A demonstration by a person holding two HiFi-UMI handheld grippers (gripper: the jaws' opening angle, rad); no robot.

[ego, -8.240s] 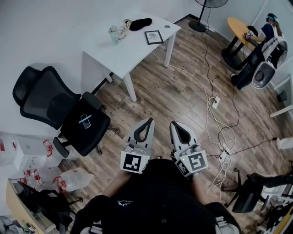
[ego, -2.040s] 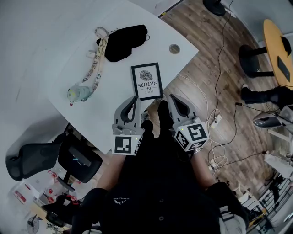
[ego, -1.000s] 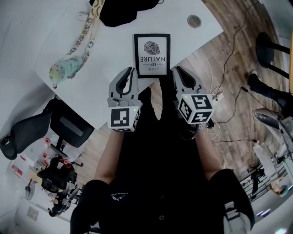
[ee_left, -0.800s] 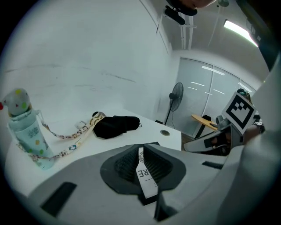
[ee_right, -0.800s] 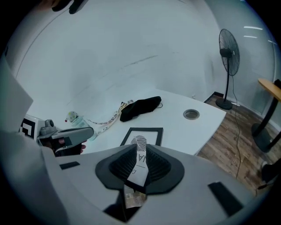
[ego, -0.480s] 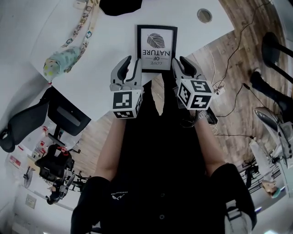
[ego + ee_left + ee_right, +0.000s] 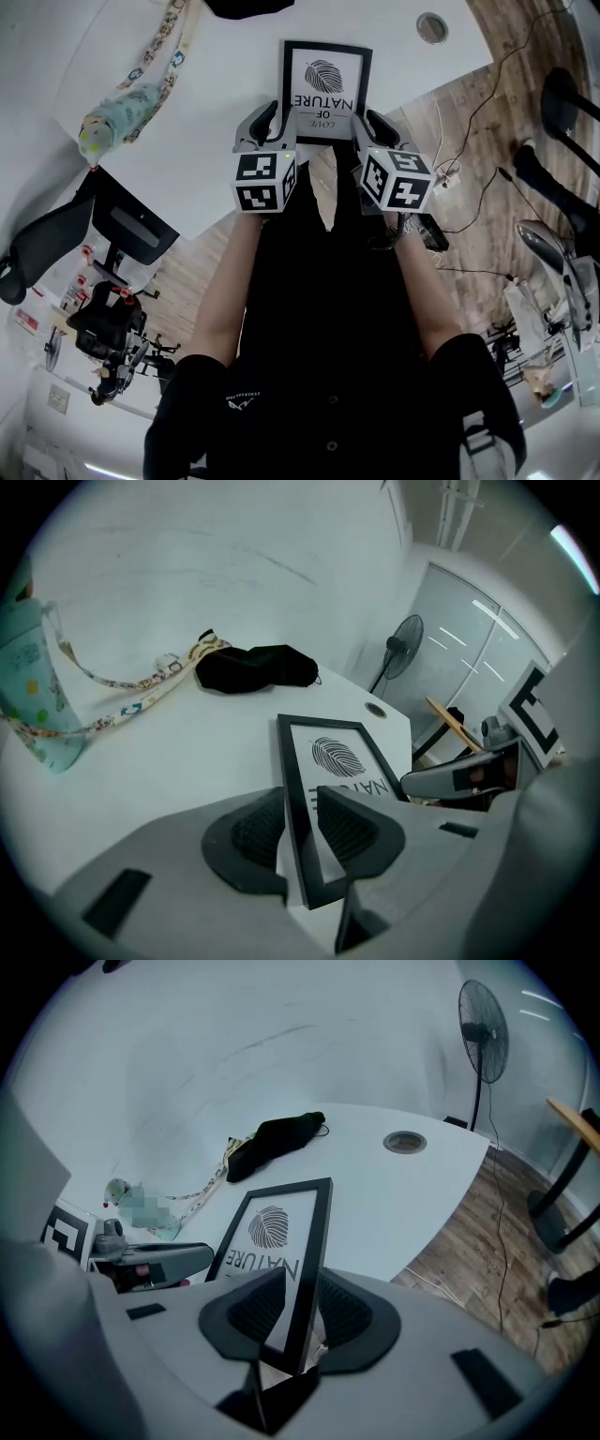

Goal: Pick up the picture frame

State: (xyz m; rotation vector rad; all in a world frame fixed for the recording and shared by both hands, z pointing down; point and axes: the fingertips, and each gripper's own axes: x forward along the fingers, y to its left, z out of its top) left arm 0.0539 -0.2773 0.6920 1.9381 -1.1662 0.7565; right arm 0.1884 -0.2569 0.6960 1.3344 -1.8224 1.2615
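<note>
The black picture frame [image 7: 326, 75] with a leaf print lies flat on the white table [image 7: 206, 141], close to its near edge. My left gripper [image 7: 272, 117] straddles the frame's left rail, which runs between its ribbed pads [image 7: 253, 832]; a thin gap shows, so it is open. My right gripper [image 7: 373, 127] straddles the right rail [image 7: 309, 1241]. Its jaws are opening, with the rail between them and the pads not pressing on it. In the left gripper view the frame [image 7: 342, 757] reaches away towards the table's far corner.
A black cloth [image 7: 253, 667] and a lanyard with a teal pouch [image 7: 117, 112] lie further back on the table. A round cable grommet [image 7: 405, 1142] sits near the right corner. A black office chair [image 7: 103, 234] stands left, cables [image 7: 469, 216] run across the wooden floor, and a fan [image 7: 483, 1016] stands beyond.
Both grippers have come down from above the table's near edge onto the frame's two side rails. The right gripper's jaws have spread wider.
</note>
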